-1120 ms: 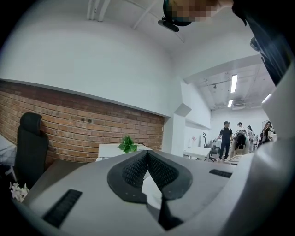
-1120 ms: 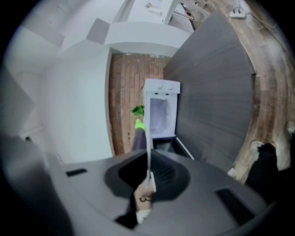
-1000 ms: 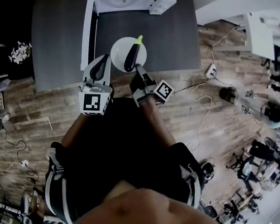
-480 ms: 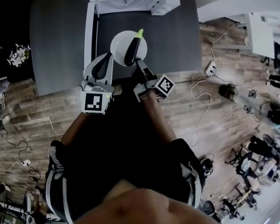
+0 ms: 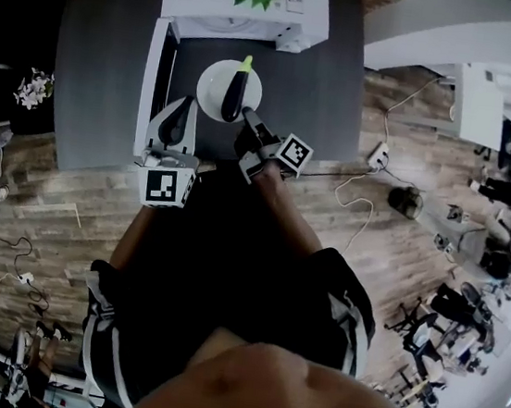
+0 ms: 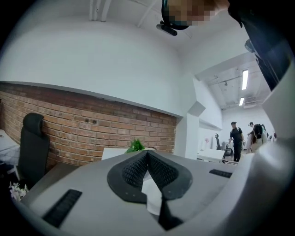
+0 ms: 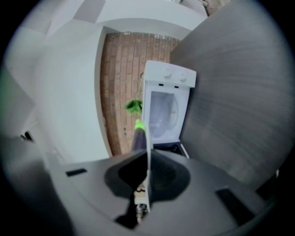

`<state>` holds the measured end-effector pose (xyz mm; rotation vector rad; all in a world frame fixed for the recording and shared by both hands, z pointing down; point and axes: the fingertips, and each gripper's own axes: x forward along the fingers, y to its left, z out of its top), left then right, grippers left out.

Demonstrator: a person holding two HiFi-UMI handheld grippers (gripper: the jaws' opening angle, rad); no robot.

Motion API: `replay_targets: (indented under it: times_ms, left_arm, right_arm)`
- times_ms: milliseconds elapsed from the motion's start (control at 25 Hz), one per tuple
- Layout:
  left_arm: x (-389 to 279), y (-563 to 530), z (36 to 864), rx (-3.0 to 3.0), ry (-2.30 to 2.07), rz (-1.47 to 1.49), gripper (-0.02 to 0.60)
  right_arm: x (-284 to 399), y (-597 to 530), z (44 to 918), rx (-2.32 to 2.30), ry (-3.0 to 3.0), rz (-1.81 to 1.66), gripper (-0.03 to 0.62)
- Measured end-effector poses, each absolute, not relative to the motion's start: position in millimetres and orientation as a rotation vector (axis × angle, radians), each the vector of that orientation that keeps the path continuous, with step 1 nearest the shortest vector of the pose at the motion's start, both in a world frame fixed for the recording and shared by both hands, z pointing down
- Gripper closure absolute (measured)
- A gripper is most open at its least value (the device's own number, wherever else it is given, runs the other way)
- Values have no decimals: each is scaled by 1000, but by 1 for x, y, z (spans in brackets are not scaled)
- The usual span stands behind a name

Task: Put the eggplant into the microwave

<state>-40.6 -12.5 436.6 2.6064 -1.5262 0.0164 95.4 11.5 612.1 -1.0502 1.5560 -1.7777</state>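
1. The microwave (image 5: 249, 6) is sitting at the far side of the dark table (image 5: 97, 56), and its door (image 5: 151, 73) is standing open, so the way in looks ready.
2. The white plate (image 5: 212, 79) is hanging in the air in front of the opening, not yet inside.
3. The eggplant (image 5: 233, 100) is lying on that plate, green tip pointing toward the oven, so the task's thing is riding outside the cavity.
4. The right gripper (image 5: 247, 125) is pinching the plate's near rim, its jaws narrow and clamped on the thin edge.
5. The left gripper (image 6: 147, 156) is hovering beside it, its jaws together on nothing.
6. My read: the carry is under way, while sliding the plate in and letting go are looking like what's left.
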Motion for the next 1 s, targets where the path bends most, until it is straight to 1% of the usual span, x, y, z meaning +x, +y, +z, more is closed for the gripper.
replay_targets:
  times_ms: [280, 1000]
  left_arm:
    - [-31, -36, 439, 2548, -1621, 39, 546]
    - [-32, -72, 431, 2576, -1634, 19, 546]
  right_arm:
    - [114, -22, 629, -1018, 1611, -1788, 554]
    - [114, -69, 678, -1050, 1608, -1797, 554]
